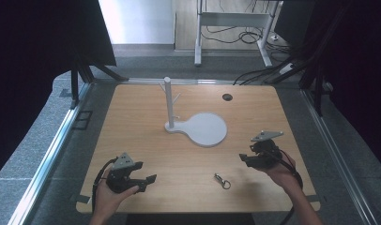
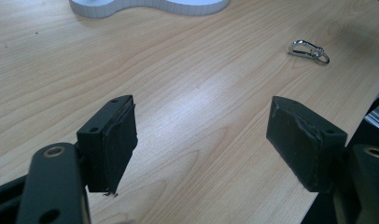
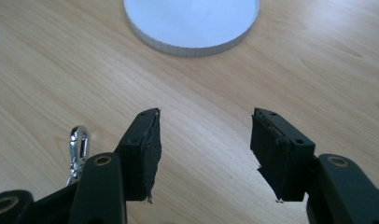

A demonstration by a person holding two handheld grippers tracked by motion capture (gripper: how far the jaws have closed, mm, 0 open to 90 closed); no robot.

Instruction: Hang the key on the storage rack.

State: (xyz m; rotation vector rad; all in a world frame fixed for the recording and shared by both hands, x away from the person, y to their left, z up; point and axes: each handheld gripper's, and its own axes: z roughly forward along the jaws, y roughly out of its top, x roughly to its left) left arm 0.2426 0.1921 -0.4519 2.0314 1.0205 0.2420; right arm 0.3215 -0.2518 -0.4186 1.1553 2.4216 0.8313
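While both tools stand open and hold nothing, the metal snap hook [image 1: 222,181] lies on the wooden surface [image 1: 146,140] between them. It is nearer the right tool [image 1: 247,158] than the left tool [image 1: 148,183], below the white stand [image 1: 198,126].

Keyring clip [image 1: 222,181] lies between both grippers, near the front edge; stand [image 1: 196,126] sits behind it, mid-table [image 1: 146,154].

Looked over everything and couldn't read a single word, number or logo anywhere. The wooden table [image 1: 146,140] was bare of markings, the white stand [image 1: 205,129] up at 12 o'clock was blank, and the little metal clasp [image 1: 222,180] carried nothing legible either.
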